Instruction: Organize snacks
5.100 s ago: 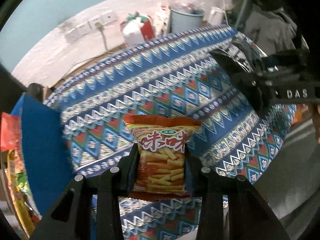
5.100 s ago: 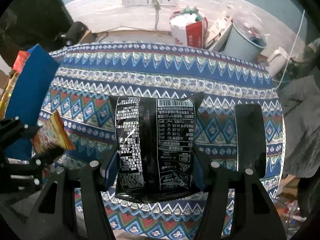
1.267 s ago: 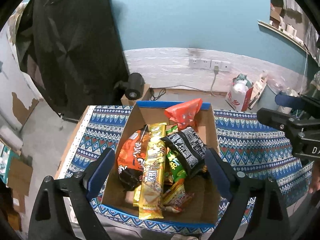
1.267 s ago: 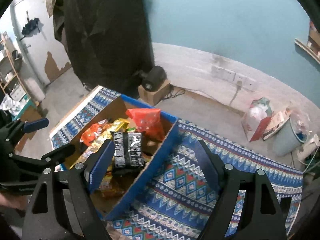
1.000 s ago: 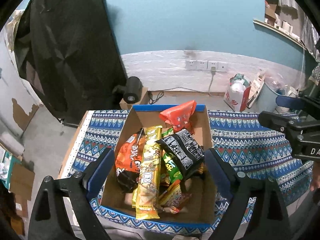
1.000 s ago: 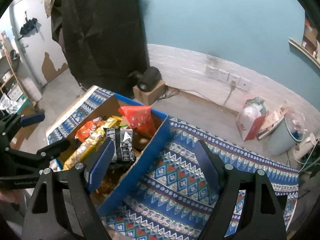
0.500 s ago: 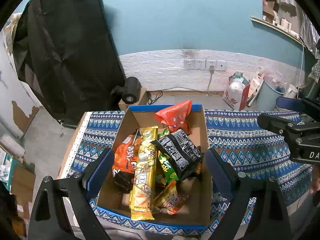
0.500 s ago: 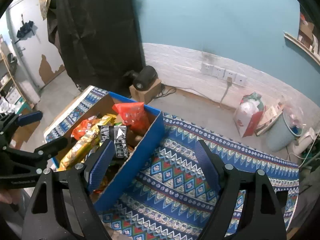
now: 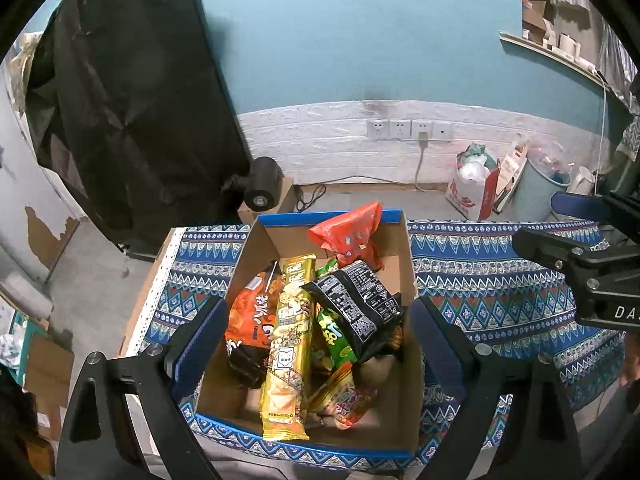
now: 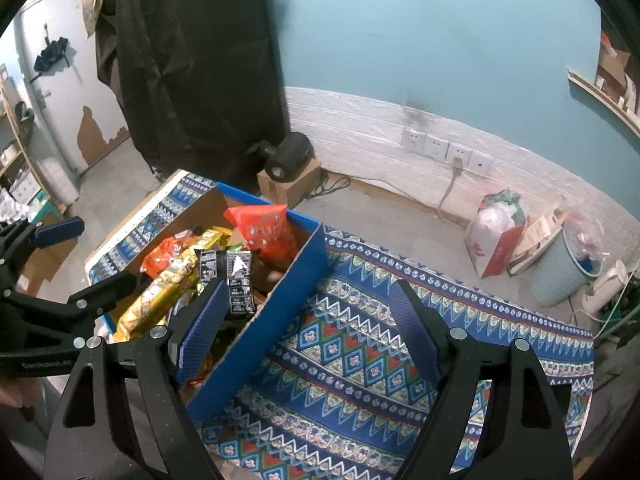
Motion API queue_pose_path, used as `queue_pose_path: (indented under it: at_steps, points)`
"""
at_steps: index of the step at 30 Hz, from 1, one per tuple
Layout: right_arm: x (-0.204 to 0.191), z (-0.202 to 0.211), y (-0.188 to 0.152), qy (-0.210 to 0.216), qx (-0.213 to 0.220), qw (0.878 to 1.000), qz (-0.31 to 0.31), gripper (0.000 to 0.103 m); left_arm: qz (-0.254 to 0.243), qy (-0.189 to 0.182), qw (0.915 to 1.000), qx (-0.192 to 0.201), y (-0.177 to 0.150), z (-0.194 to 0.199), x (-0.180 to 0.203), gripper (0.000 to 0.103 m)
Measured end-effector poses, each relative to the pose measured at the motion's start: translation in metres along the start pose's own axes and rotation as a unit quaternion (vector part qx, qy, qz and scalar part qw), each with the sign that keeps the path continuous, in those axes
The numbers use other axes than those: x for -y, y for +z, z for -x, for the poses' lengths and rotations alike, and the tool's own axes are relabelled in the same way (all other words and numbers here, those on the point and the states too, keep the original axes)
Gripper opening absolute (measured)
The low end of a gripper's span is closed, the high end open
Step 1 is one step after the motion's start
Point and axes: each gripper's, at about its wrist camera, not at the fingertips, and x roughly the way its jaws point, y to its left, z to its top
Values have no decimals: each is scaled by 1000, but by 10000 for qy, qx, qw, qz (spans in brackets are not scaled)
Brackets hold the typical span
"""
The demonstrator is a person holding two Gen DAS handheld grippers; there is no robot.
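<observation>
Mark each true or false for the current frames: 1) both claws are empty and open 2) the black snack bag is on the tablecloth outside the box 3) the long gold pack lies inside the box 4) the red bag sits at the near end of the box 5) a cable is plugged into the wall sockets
1) True. The left claw and right claw hold nothing, jaws spread.
2) False. The black snack bag rests in the box on other snacks; the tablecloth beside it is bare.
3) True. The long gold pack lies lengthwise inside.
4) False. The red bag leans at the far end, toward the wall.
5) True. A cable hangs from the wall sockets.
</observation>
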Motion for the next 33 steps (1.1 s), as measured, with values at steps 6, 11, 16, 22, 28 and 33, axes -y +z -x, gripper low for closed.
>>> queue_pose_path:
  at_steps: [6, 11, 16, 22, 28, 33]
  points:
    - [0, 0, 0, -6, 12, 10000, 25, 81, 4, 17, 10000, -3, 0, 1, -2, 93]
    - [1, 1, 0, -17, 9, 10000, -8, 81, -3, 30, 10000, -25, 0, 0, -3, 93]
    - [2, 0, 0, -38, 5, 10000, 7, 81, 5, 16, 10000, -27, 0, 1, -3, 93]
    - [2, 1, 1, -37, 7, 10000, 2, 81, 11, 22, 10000, -54, -1, 0, -3, 93]
    - [3, 1, 1, -47, 10, 10000, 9, 81, 14, -3, 10000, -81, -3, 1, -3, 93]
    - [3, 1, 1, -49, 9, 10000, 11, 81, 26, -24, 10000, -93, -3, 1, -3, 93]
